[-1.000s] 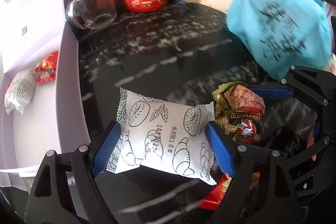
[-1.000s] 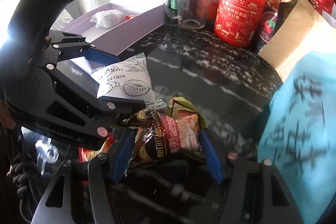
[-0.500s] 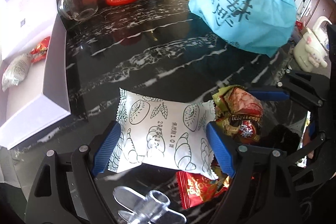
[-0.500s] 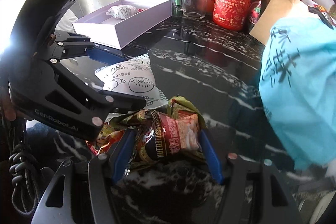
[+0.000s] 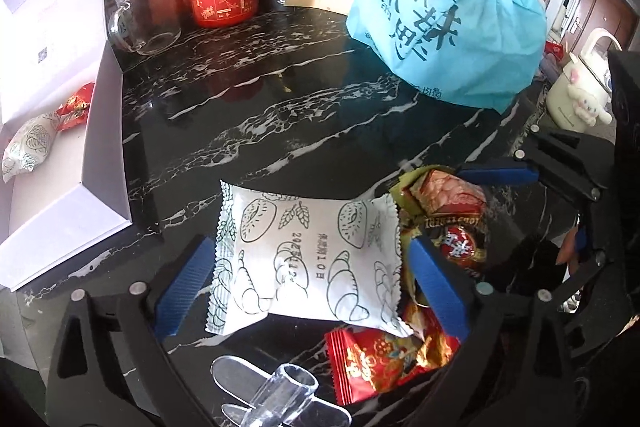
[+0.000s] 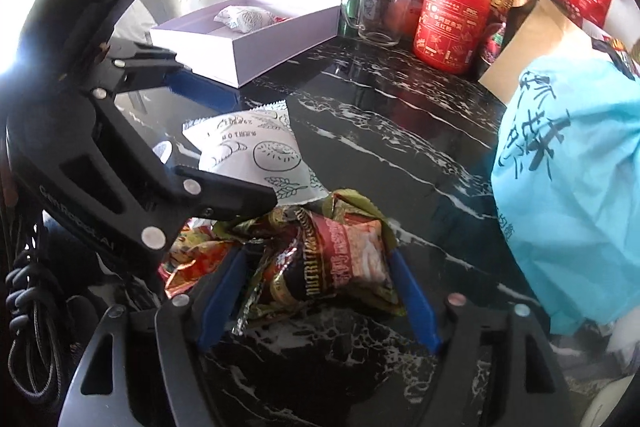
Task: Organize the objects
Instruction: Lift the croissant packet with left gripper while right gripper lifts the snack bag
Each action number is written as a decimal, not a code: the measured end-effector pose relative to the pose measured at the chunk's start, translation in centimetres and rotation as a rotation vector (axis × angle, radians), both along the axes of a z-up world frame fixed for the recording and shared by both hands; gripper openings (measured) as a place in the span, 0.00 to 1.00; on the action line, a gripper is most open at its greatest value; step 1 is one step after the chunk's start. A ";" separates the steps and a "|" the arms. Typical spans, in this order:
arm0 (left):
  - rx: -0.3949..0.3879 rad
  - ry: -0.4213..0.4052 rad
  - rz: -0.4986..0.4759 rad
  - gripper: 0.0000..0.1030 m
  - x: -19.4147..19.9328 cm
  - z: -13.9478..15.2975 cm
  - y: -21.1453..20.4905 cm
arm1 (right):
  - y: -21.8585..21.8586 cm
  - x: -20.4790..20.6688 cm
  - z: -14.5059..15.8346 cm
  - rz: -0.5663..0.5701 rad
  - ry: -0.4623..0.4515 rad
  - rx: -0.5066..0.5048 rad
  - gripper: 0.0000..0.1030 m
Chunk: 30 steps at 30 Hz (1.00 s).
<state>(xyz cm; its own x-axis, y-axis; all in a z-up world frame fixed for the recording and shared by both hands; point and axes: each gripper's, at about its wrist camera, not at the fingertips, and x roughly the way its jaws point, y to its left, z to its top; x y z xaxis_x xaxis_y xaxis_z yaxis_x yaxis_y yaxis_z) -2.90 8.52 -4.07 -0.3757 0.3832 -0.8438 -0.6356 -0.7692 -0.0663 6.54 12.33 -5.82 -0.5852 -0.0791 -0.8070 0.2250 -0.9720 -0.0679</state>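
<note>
Snack packets sit low in both views on the black marble counter point(image 5: 280, 99). My left tongs point(image 5: 308, 279) have just been opening; half a second ago the blue pads squeezed the white bread packet point(image 5: 308, 259), and now it lies loose between them. My right tongs point(image 6: 320, 299) have just been opening too, spread around the red and green snack packet point(image 6: 340, 255). A red candy wrapper point(image 5: 376, 359) is half hidden under the white packet. Writing on the packets is too small to read.
</note>
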 end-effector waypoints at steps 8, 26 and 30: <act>-0.092 0.071 0.006 0.98 0.0 0.4 -0.7 | 0.7 -0.7 -0.3 -0.029 0.006 0.020 0.80; -0.035 -0.096 0.033 1.00 -1.6 -2.7 0.3 | 3.9 -0.8 0.6 -0.164 0.090 -0.075 0.83; -0.037 -0.086 0.020 1.00 -1.5 -2.7 0.4 | 4.0 -1.1 0.0 -0.167 0.071 -0.076 0.83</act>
